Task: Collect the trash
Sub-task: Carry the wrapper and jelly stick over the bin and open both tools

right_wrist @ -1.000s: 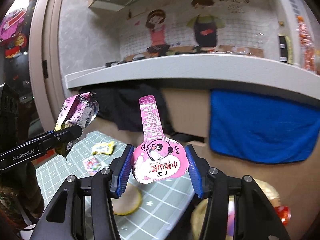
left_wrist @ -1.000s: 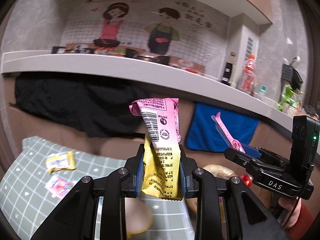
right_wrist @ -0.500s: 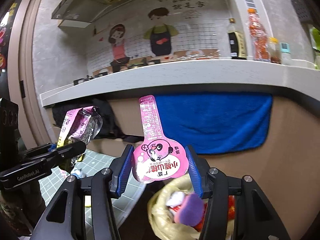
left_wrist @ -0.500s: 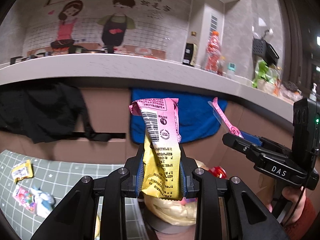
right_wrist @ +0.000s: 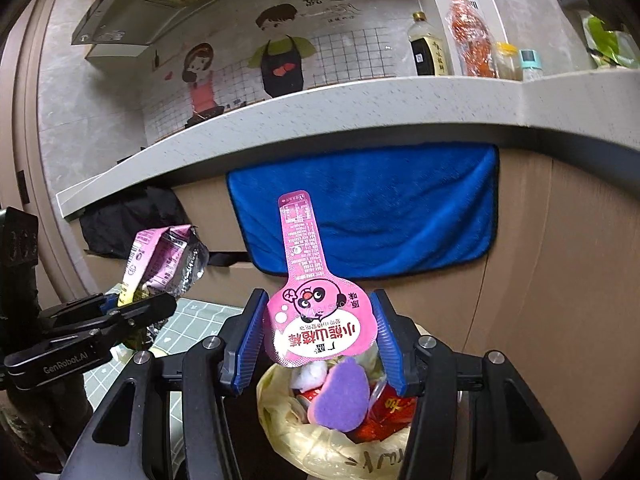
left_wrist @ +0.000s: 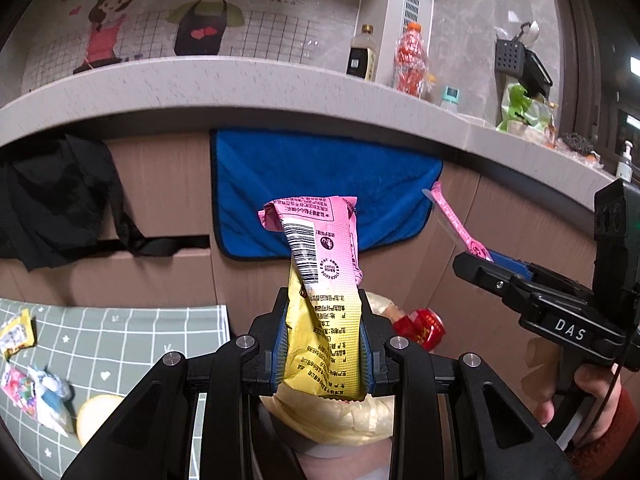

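Note:
My left gripper (left_wrist: 323, 344) is shut on a pink and yellow snack wrapper (left_wrist: 320, 276) that stands up between its blue pads. My right gripper (right_wrist: 320, 340) is shut on a pink keyhole-shaped packet lid (right_wrist: 316, 312) with a cartoon panda. Below both sits a bin lined with a yellowish bag (right_wrist: 320, 440), holding a purple heart-shaped piece (right_wrist: 340, 396) and red wrappers (right_wrist: 388, 412). In the left wrist view the right gripper (left_wrist: 492, 260) shows at the right with the pink lid (left_wrist: 456, 224). The right wrist view has the left gripper (right_wrist: 132, 308) and its wrapper (right_wrist: 164, 256) at the left.
A grey-green checked mat (left_wrist: 120, 336) lies at the left with several loose wrappers (left_wrist: 16, 334) and a pale round thing (left_wrist: 96, 416). Behind, a blue towel (left_wrist: 320, 184) and black cloth (left_wrist: 52, 200) hang under a stone counter (left_wrist: 240, 88) with bottles (left_wrist: 410, 60).
Both grippers have swung to the right, away from the mat, and now hang over the lined bin. Each keeps its grip on its piece of trash.

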`<state>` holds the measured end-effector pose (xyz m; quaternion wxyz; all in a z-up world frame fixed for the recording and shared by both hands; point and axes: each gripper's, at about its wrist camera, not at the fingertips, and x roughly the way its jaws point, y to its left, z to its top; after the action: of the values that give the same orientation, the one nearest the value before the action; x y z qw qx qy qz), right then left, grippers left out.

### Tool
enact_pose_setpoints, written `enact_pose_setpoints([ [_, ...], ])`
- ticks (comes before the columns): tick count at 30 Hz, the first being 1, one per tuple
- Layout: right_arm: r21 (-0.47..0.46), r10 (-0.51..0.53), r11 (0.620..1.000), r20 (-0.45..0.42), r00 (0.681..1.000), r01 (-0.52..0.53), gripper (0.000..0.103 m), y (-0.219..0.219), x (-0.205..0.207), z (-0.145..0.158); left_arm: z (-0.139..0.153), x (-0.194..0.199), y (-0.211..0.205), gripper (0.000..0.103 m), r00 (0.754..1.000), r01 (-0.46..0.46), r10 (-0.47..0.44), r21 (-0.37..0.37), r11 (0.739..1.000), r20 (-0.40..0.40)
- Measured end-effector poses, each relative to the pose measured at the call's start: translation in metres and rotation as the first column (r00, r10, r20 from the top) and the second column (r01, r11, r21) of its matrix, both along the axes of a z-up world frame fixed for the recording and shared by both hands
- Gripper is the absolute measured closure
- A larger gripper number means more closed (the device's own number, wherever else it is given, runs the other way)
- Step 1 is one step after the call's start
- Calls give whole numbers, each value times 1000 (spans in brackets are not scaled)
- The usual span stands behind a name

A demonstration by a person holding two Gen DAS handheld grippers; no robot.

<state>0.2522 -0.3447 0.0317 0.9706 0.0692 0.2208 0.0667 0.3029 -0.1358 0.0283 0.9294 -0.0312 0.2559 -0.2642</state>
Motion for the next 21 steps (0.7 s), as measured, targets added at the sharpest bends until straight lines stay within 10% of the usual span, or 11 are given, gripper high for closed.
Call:
enact_pose_setpoints([
  [21,-6,-33,999,-102,994,33,55,-11,24,-53,-58,37,-24,73,992,21,-21,-2,1000,-123],
])
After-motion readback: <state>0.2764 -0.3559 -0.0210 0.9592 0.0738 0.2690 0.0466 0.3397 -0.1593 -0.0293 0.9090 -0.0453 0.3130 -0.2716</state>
